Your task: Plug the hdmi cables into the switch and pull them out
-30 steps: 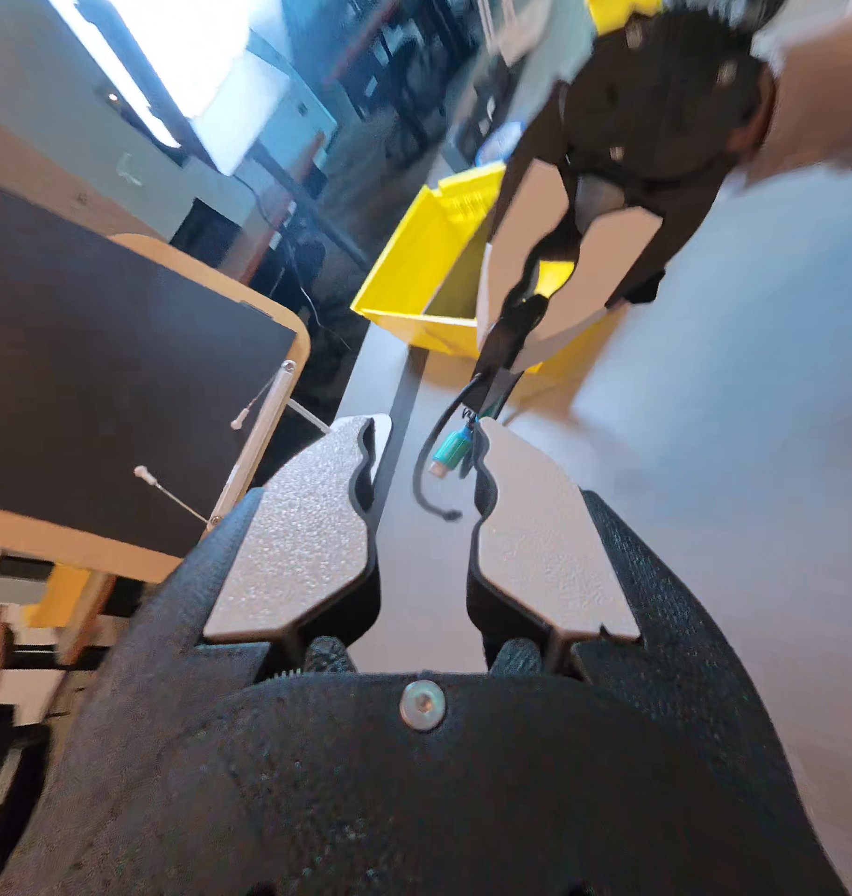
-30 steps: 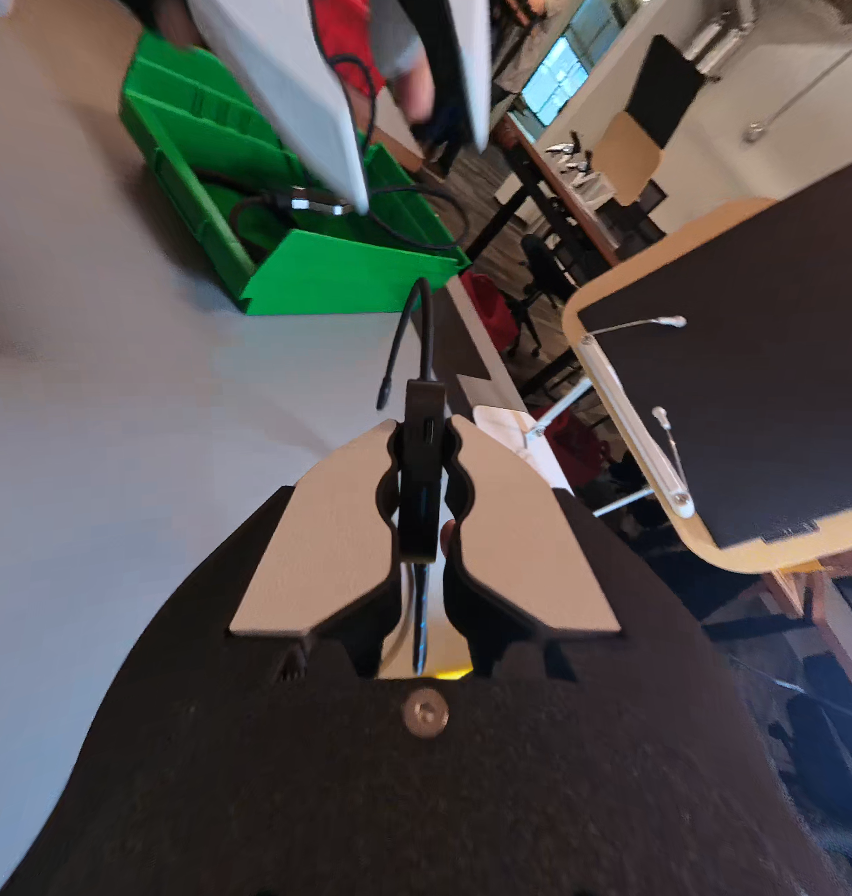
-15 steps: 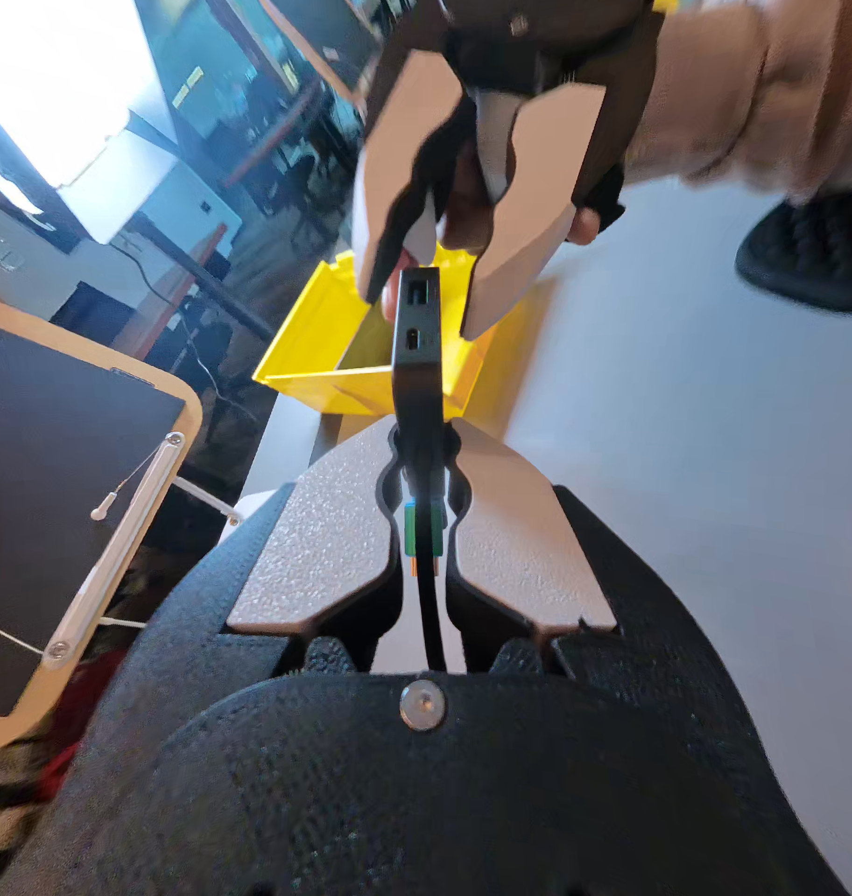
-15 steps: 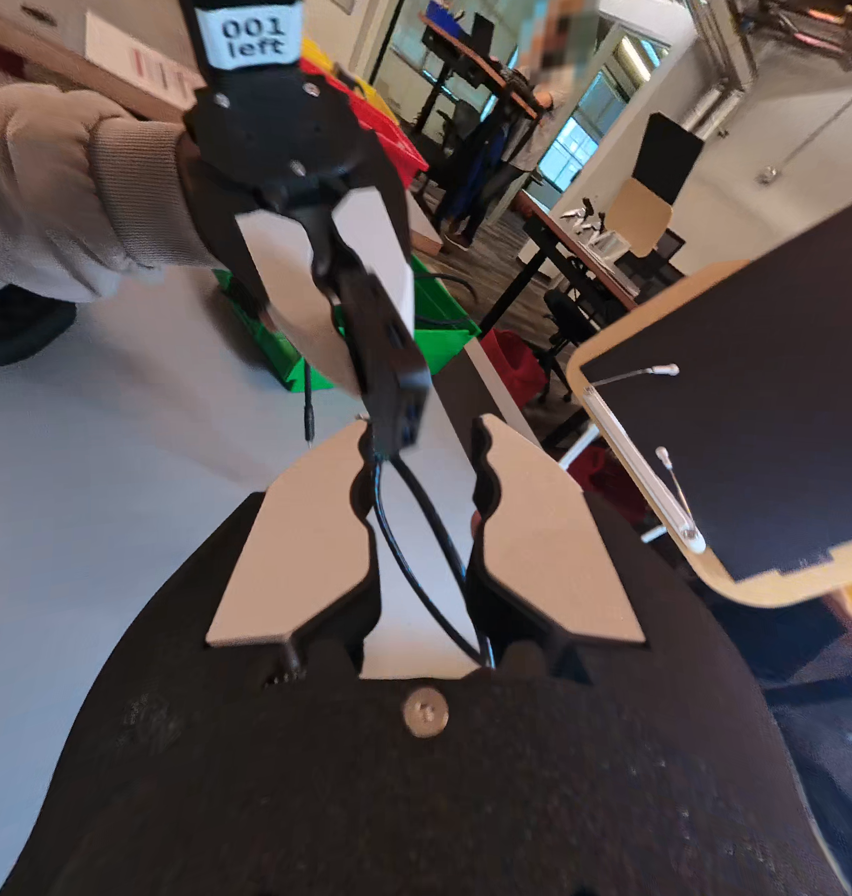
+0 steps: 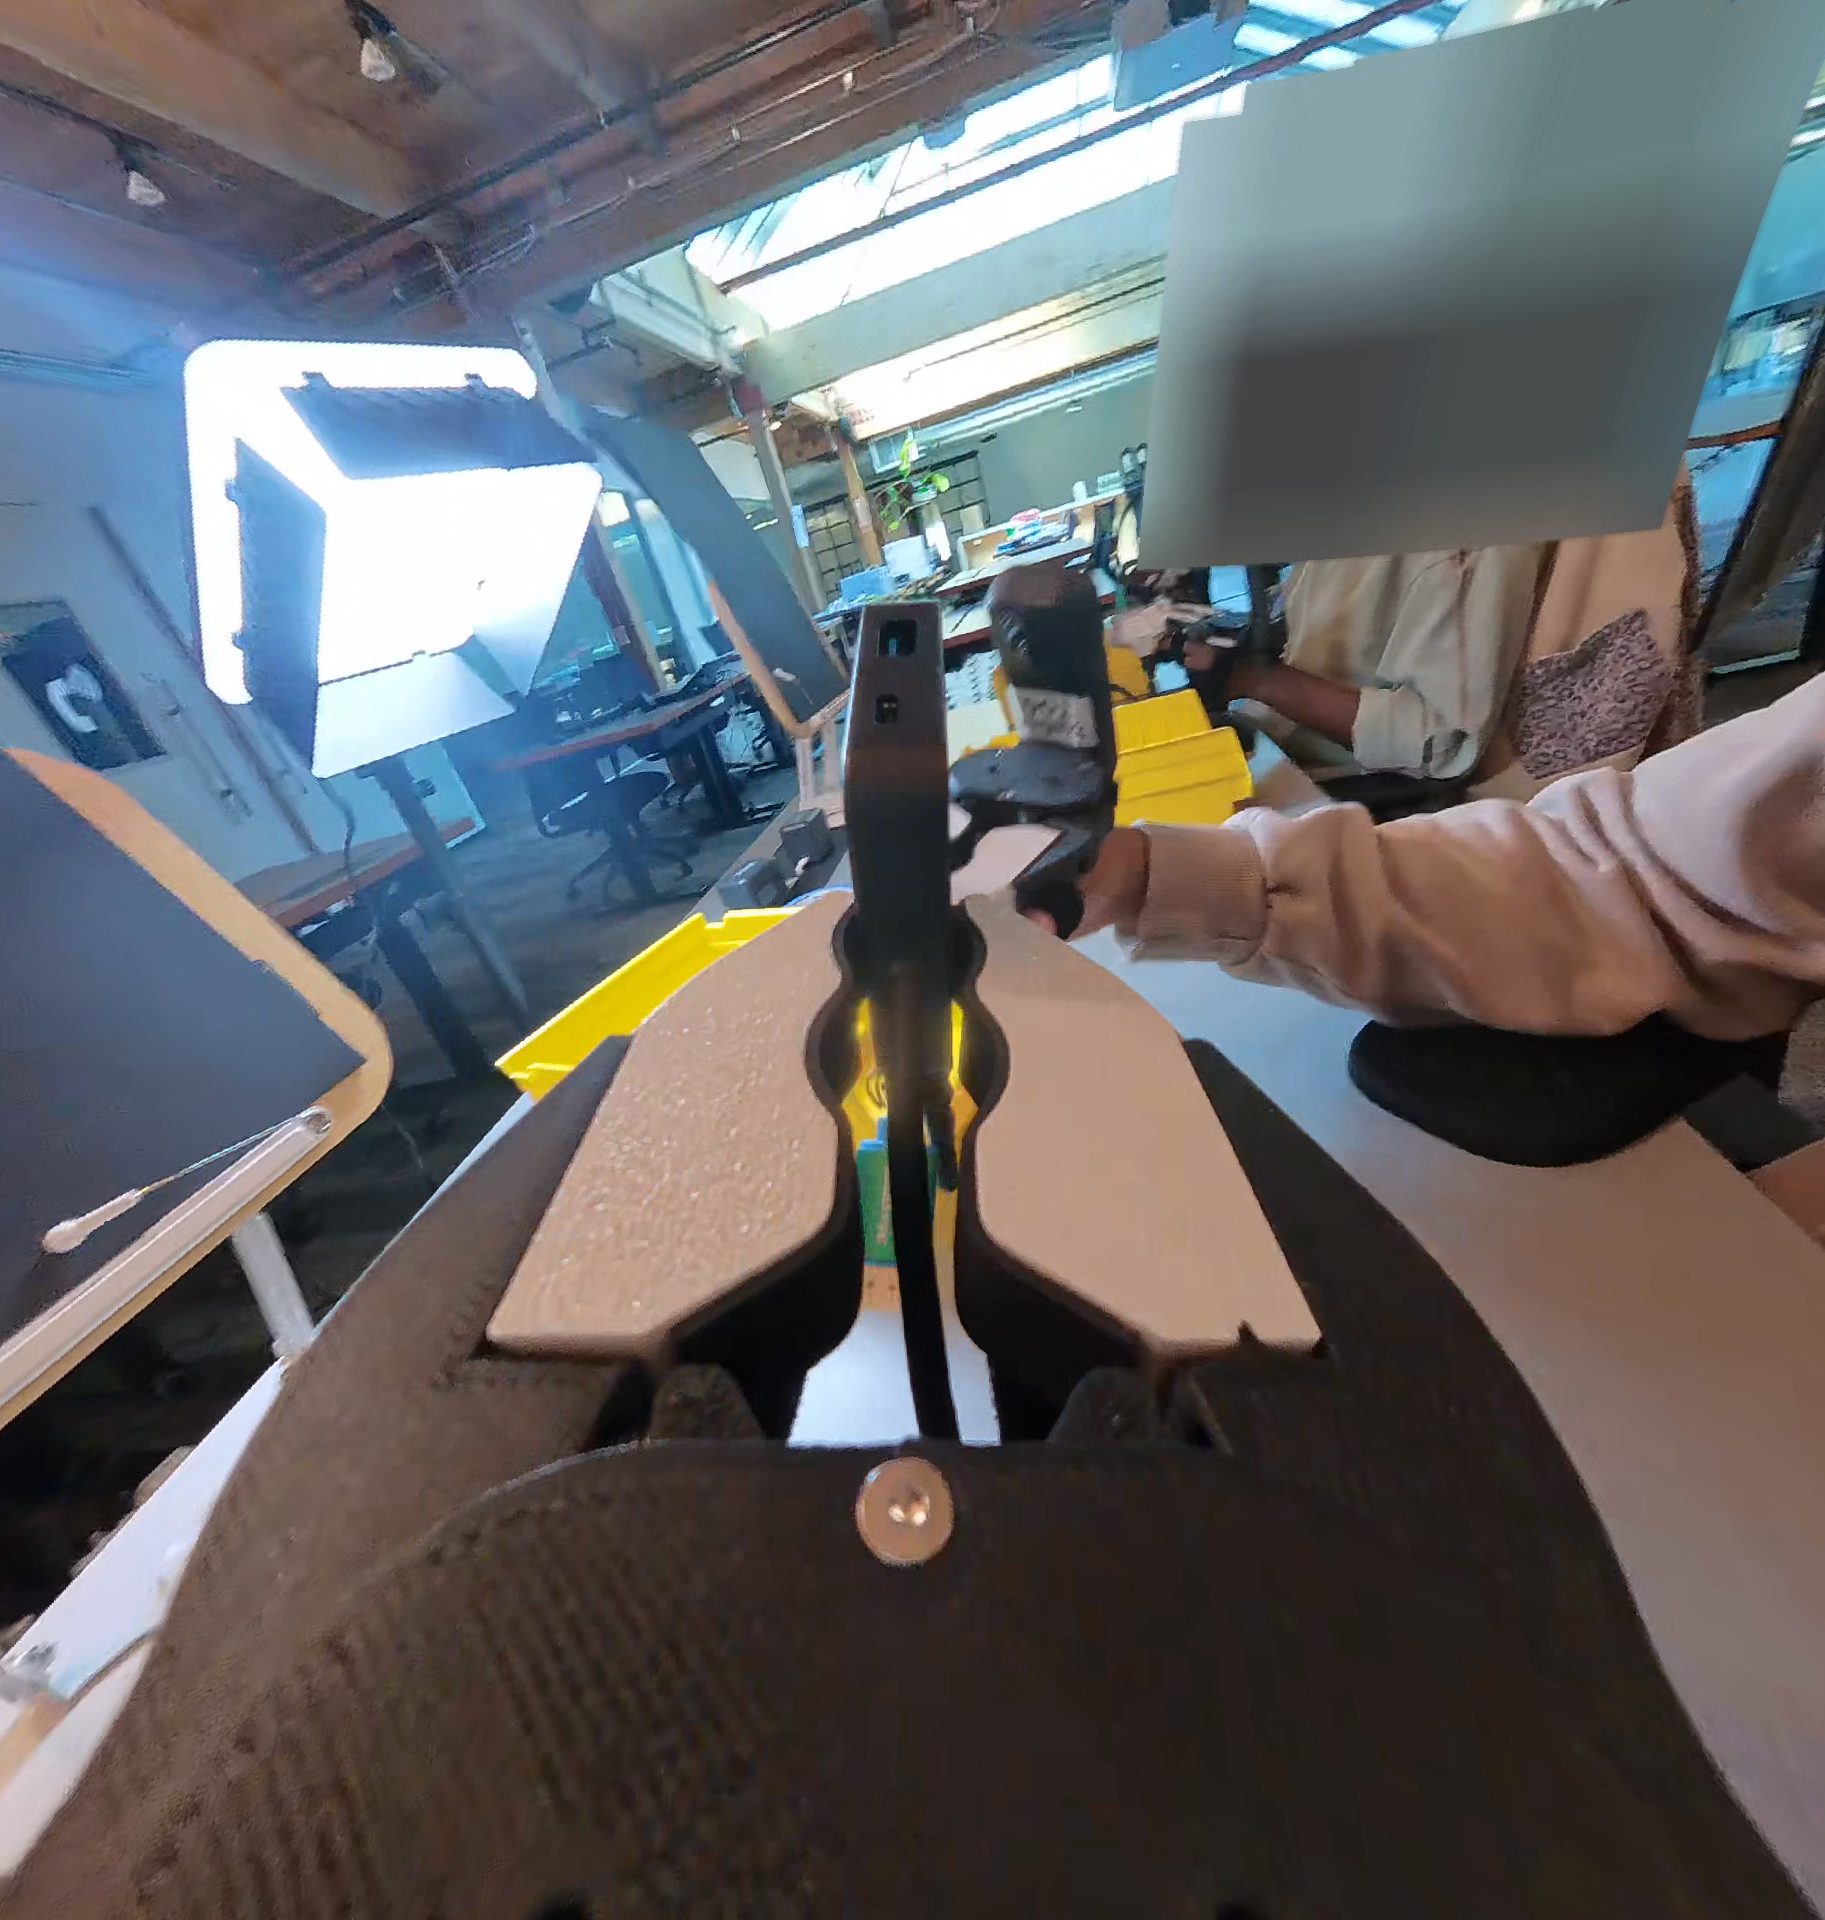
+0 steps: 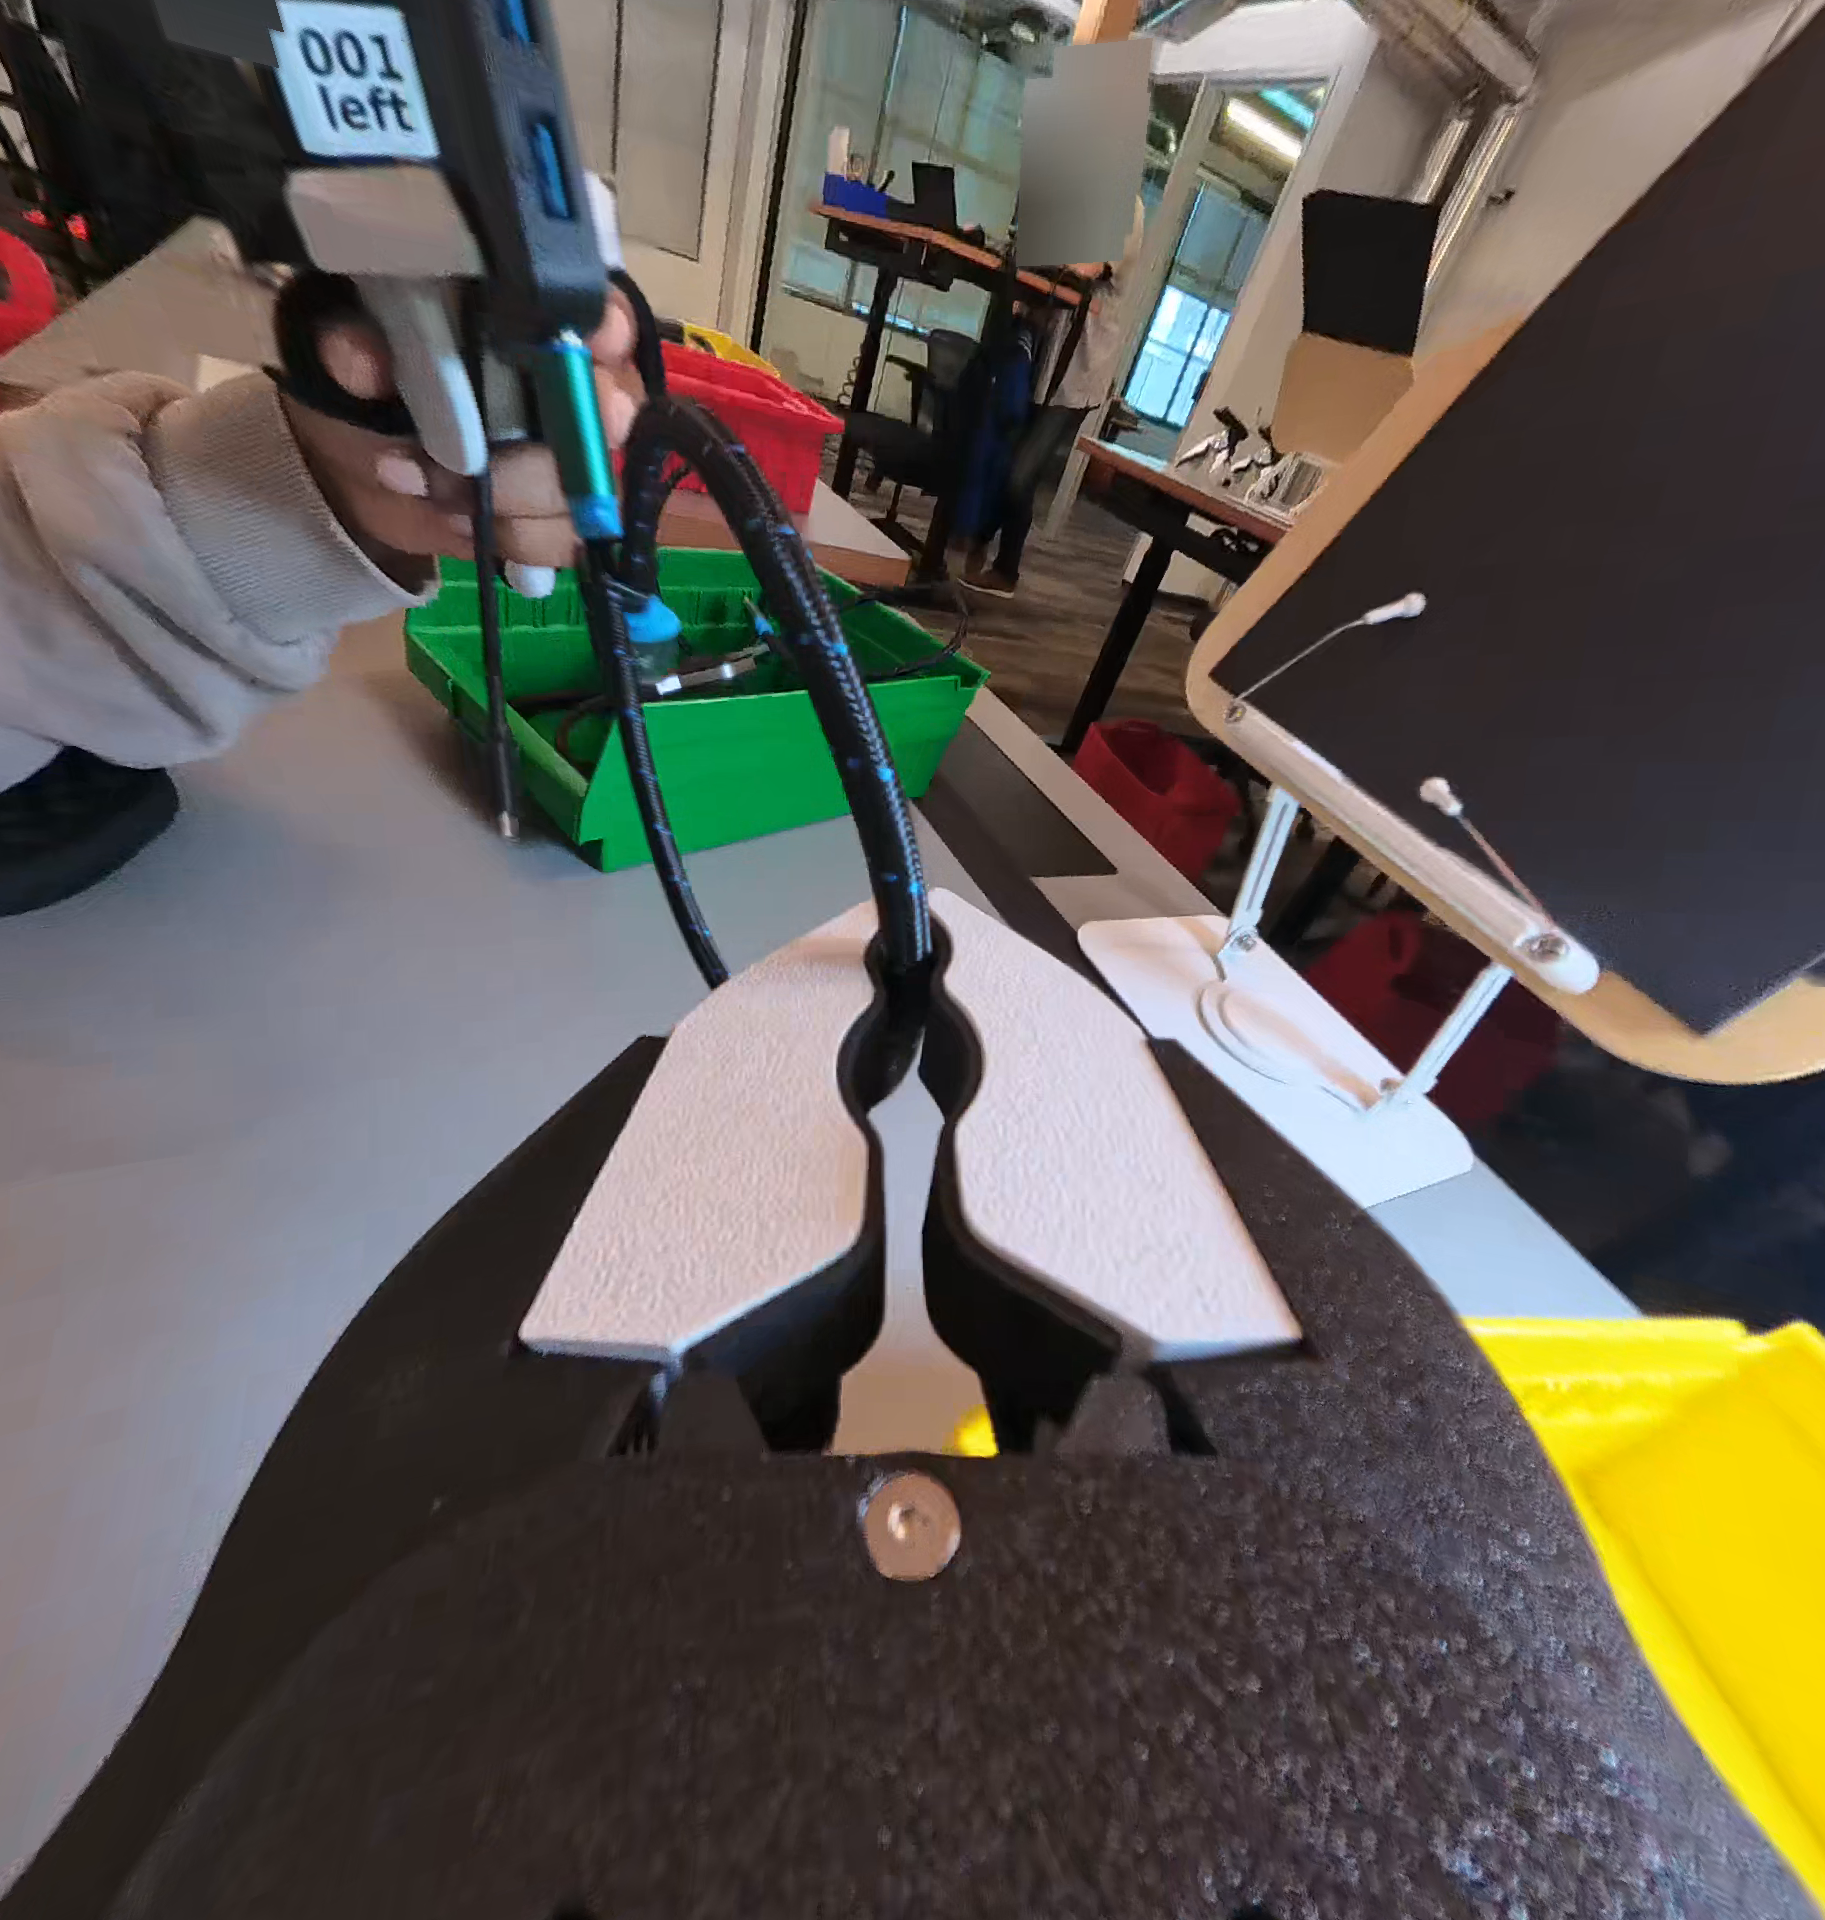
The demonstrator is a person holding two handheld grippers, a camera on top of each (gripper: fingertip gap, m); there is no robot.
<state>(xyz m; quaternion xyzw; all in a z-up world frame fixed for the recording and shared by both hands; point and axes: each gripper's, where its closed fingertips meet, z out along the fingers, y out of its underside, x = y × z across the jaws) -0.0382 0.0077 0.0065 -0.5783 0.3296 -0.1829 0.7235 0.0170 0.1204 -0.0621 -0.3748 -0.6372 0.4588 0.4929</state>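
Above the grey table (image 6: 264,1039), left gripper (image 5: 903,935) was clamped on the light, rigid switch (image 5: 895,769), right gripper (image 6: 903,966) pinched the stiff braided HDMI cable (image 6: 846,707) mid-run; regripping at the plug looked better.

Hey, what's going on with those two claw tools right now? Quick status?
Left gripper shut on the black switch, held upright. Right gripper shut on the braided cable. Nothing blocking between them.
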